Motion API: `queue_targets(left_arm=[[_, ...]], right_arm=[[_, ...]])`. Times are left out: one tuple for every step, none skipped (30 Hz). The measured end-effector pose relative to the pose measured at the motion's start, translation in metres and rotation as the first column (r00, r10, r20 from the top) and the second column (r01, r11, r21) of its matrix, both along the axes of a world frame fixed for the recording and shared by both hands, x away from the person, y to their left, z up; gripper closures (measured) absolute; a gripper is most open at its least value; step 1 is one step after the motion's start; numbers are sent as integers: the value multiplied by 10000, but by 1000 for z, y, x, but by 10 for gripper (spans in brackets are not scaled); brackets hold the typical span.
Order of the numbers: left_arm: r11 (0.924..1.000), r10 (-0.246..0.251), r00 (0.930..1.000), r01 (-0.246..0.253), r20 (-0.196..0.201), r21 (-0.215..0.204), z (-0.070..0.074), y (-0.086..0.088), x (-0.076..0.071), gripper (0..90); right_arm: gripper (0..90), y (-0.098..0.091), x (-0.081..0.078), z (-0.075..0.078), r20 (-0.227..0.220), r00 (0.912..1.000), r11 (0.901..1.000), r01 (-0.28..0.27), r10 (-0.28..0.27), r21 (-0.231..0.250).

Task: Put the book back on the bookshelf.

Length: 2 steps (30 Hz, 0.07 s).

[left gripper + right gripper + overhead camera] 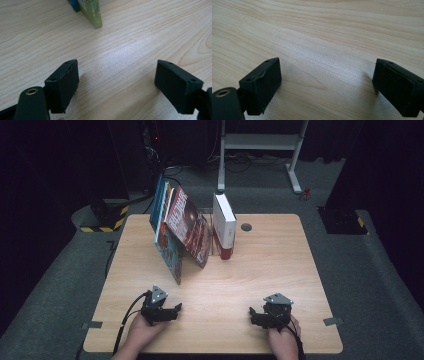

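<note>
Several books point(181, 227) lean against each other at the back of the wooden table point(270, 265), with a white book with a red base point(224, 226) standing upright beside them. My left gripper point(176, 309) rests low near the front left, held by a hand, jaws wide apart over bare wood. In the left gripper view my gripper point(116, 83) is open with nothing between its pads, and a green book corner point(93, 13) shows ahead. My right gripper point(252, 312) sits at the front right, also open; in its own view my right gripper point(327, 86) has bare wood between its pads.
A round grey cable hole point(246, 226) lies in the table's back right part. Beyond the table stand a white metal frame point(260, 142) and a yellow-black striped base point(102, 217) on the grey floor. Cables trail from both grippers toward the front edge.
</note>
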<state>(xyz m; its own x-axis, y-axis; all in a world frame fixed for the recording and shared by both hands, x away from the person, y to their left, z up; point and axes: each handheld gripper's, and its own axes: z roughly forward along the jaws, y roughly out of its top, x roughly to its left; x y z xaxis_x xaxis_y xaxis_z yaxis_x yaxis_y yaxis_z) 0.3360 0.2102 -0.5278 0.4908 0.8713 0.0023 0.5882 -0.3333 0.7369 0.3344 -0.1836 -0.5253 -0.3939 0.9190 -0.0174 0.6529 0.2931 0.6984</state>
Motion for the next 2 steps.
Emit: queue_targets(left_arm=[[10000, 7, 10000, -7, 0, 1, 0, 0, 0, 198], [10000, -2, 10000, 2, 33, 74, 0, 0, 1, 198]], right_arm=[[84, 0, -1, 0, -4, 10000, 10000, 57, -57, 1], [87, 0, -1, 0, 1, 9999, 9999, 104, -104, 1]])
